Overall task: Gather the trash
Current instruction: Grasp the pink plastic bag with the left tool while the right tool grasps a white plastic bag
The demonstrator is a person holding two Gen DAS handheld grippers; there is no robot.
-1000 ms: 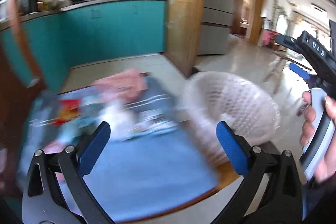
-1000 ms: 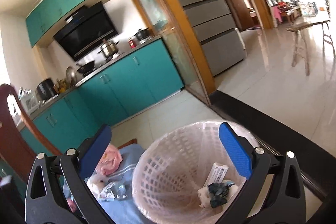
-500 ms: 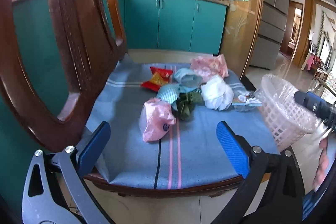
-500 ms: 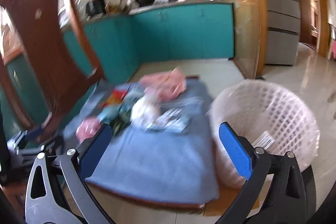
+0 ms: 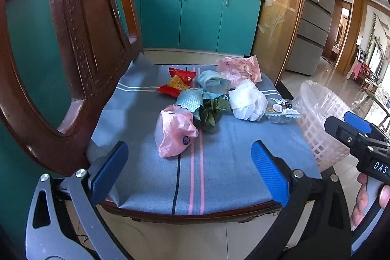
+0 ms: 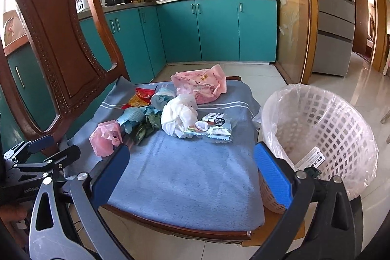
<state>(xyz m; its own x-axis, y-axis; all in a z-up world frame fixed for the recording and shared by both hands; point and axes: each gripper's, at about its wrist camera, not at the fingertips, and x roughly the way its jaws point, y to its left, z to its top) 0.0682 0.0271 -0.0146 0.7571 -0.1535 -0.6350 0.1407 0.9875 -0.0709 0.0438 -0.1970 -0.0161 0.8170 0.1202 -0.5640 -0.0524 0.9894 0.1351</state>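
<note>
**Both jaws released above a chair seat strewn with trash**

We see the trash heaped on the blue striped cushion point(image 5: 219, 162) of a carved wooden chair point(image 5: 80, 40), with the white mesh wastebasket point(image 6: 324, 128) standing on the tiled floor just beside the seat's right edge. The basket is lined with a clear bag, and a white printed label lies inside it.

We hold the left gripper point(image 5: 190, 169) over the near edge of the seat, jaws released and spread wide, nothing between the blue pads point(image 5: 269, 172). The right gripper point(image 6: 192, 174) hangs over the seat's near right corner, its jaws likewise released and empty, the right pad in front of the basket wall. In the left wrist view the right gripper's black body sits at the far right, a hand point(image 5: 365, 199) wrapped around its handle.

Nearest the left gripper lies a pink plastic bag point(image 5: 174, 130). Behind it sit a teal textured wrapper point(image 5: 189, 101) and a bundle of green leaves point(image 5: 212, 113), touching each other. A crumpled white plastic bag point(image 5: 247, 100) rests to their right, with a printed snack packet point(image 6: 214, 128) lying flat against it, nearest the basket. Further back we find a red and yellow snack wrapper point(image 5: 178, 83), a pale blue crumpled piece point(image 5: 212, 82) and a larger pink printed bag point(image 5: 240, 70) at the far edge of the cushion.
</note>
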